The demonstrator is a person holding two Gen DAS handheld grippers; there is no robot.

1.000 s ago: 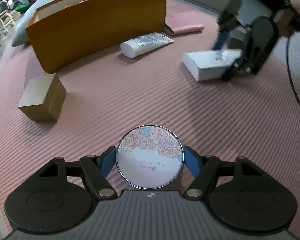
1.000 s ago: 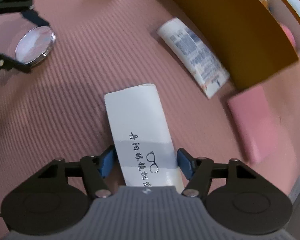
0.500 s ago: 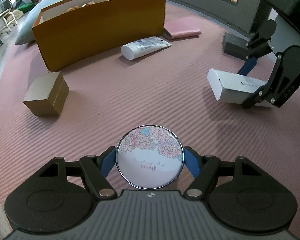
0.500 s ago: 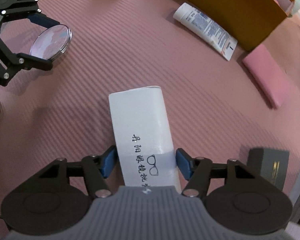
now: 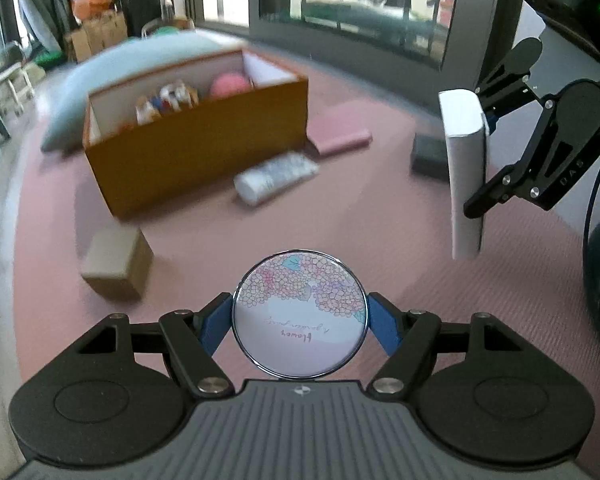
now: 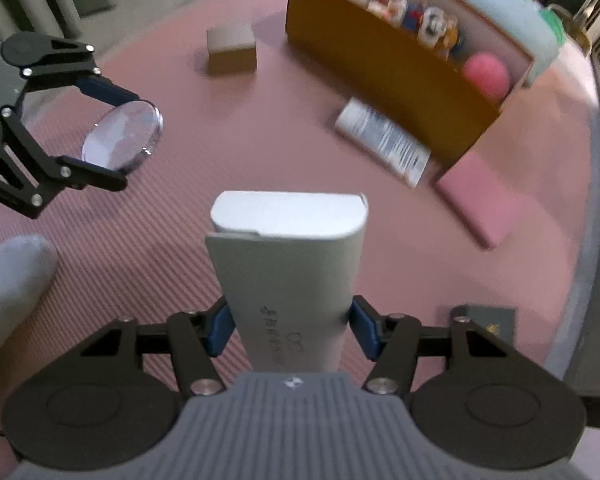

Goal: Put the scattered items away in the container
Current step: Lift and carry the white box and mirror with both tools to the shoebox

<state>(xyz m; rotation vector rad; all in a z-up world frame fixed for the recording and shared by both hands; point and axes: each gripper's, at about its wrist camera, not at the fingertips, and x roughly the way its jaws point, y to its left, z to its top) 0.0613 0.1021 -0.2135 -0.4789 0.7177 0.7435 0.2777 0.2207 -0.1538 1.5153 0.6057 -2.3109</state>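
Now both loads were off the mat (image 5: 228,248): left hand-held gripper (image 5: 300,322) clamped the tin (image 5: 300,316), right hand-held gripper (image 6: 290,326), jaws just closing, gripped the case (image 6: 288,264). We judged the box (image 5: 196,148) next.

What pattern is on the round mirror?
Pink and purple flower clusters over white, on the round mirror; clearest in the left wrist view.

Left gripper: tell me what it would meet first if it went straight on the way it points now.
Probably the bare pink mat. The left gripper, holding the round mirror, points steeply down, short of the white tube and orange box. Depth is unclear.
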